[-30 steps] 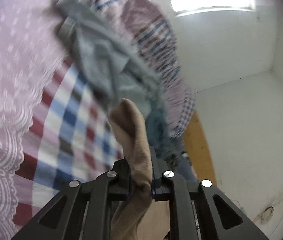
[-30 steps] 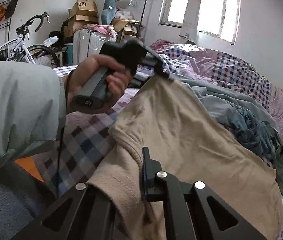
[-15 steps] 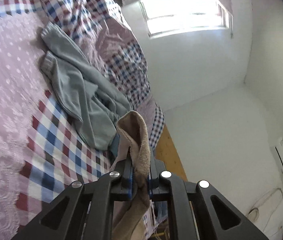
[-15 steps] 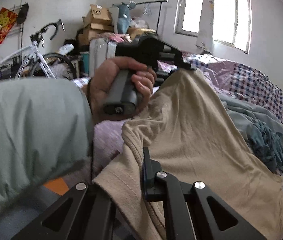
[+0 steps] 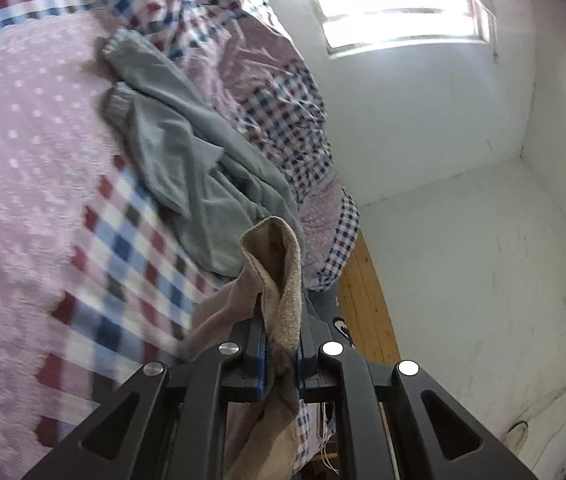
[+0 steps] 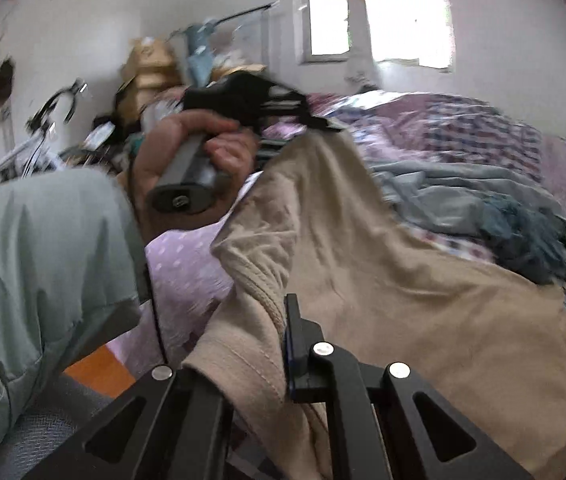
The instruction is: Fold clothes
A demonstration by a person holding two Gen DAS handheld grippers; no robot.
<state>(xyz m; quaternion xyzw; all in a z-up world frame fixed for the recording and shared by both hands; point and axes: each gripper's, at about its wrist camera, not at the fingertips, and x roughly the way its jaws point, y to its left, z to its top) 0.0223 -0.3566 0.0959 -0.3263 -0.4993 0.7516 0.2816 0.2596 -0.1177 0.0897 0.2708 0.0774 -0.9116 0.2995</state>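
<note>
Left gripper (image 5: 281, 354) fingers clamped; right gripper (image 6: 255, 344) clamped too.

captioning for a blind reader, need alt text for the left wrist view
The left gripper pinches a bunched edge of a tan shirt above a checked bedspread, where grey sweatpants lie crumpled.

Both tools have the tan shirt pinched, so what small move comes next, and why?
Probably draw the left tool and right tool apart to stretch the tan knit shirt flat; it sags creased between them, over the checked bedspread.
</note>
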